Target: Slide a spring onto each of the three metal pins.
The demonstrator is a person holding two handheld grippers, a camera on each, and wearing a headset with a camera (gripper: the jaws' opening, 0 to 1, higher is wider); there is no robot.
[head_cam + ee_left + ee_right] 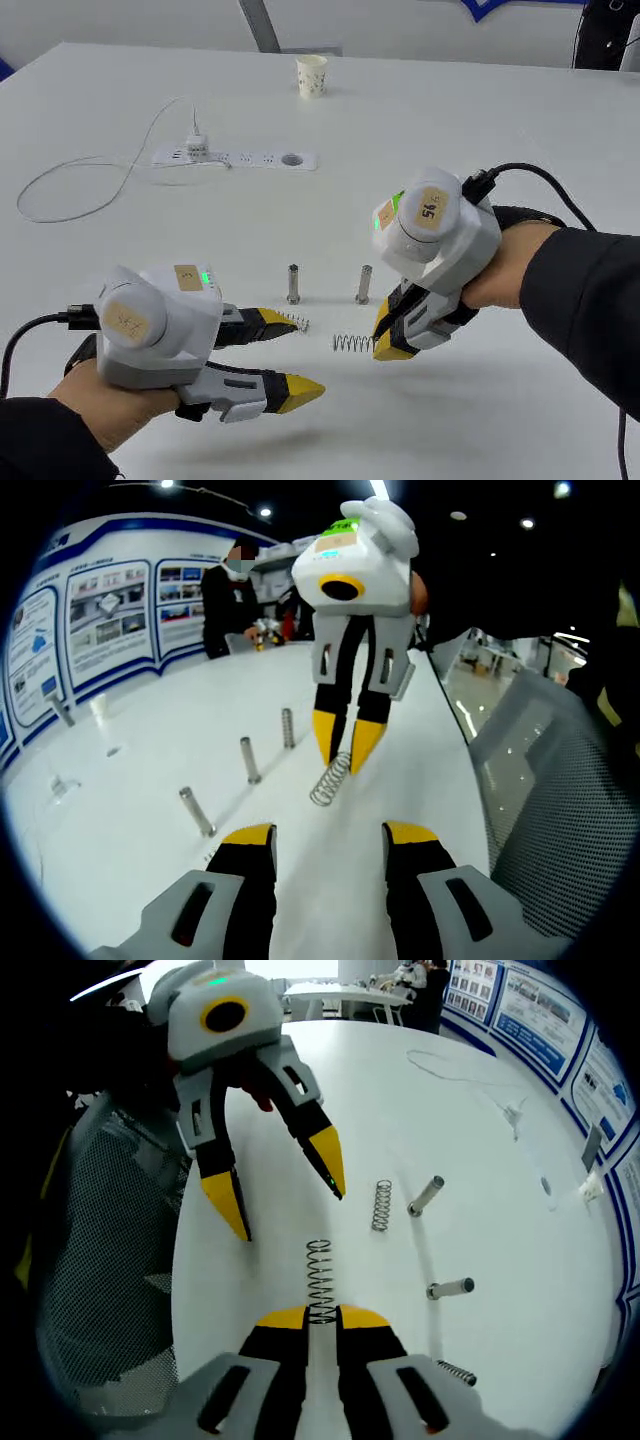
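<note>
The right tongs (322,1315) pinch a coiled steel spring (319,1278) by one end, its bore free for a grey metal pin (364,284); the left tongs (330,832) gape empty.

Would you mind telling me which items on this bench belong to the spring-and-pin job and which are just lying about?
For the job:
- metal pins, three standing
- spring clamped in the right gripper
- loose spring near the open left gripper
- third spring lying on the table

Lying about:
- paper cup
- power strip
- white cable
</note>
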